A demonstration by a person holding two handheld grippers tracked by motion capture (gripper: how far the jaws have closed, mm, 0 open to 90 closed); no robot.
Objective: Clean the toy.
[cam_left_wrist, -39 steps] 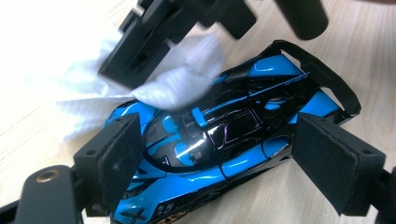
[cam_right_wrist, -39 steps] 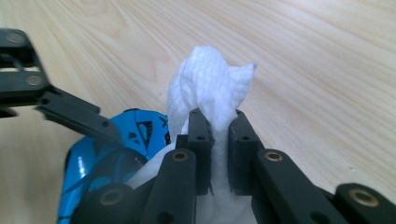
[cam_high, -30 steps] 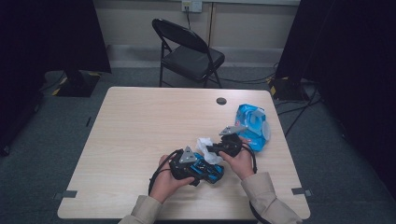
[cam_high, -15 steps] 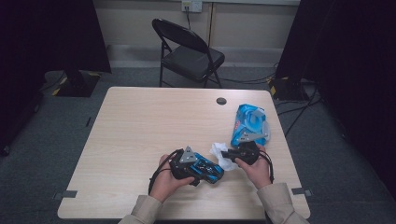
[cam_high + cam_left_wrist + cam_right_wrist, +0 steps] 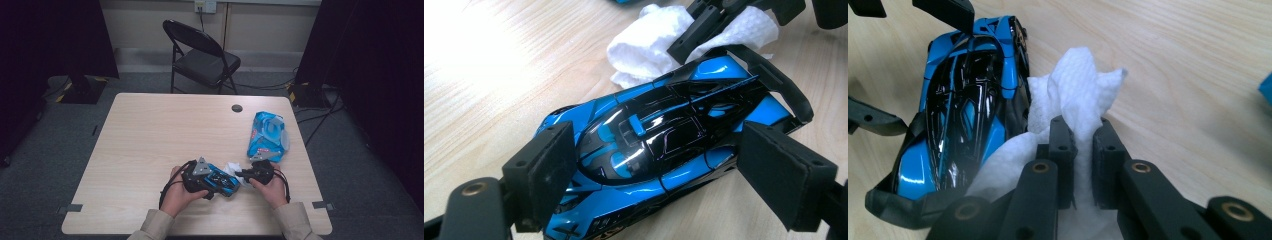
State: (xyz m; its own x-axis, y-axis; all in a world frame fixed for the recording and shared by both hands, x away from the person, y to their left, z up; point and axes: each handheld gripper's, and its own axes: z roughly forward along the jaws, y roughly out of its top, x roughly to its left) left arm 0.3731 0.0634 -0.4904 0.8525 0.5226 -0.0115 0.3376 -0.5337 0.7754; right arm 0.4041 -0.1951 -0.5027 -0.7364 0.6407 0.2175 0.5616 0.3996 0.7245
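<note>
**Toy car and wipe at the near edge of the table**

Near the front edge of the table (image 5: 150,130), a little right of centre, we hold a blue-and-black toy car (image 5: 220,181) between the jaws of our left gripper (image 5: 212,181). From the left gripper view the car (image 5: 664,145) lies lengthwise between the two black pads (image 5: 549,170), one against each flank, so we have it grasped by its sides. Its underside sits on or just above the wood; we cannot tell which.

Just to the right of the car, our right gripper (image 5: 243,176) is clenched on a crumpled white wipe (image 5: 232,167). Seen from the right gripper view, the two jaws stand close together with a fold of the wipe (image 5: 1073,95) pinched between them, and the loose part of the cloth rises past the fingertips (image 5: 1063,135) and presses against the car's (image 5: 968,115) side and rear corner. From the left gripper view the same wipe (image 5: 649,40) bunches at the far end of the car, touching its black rear wing.

Farther away on the right side of the table lies a blue pack of wipes (image 5: 267,136), flat, with its lid flap open. A small dark round grommet (image 5: 237,108) sits in the tabletop near the far edge. Beyond the table stands a black folding chair (image 5: 202,57) on the grey carpet.
</note>
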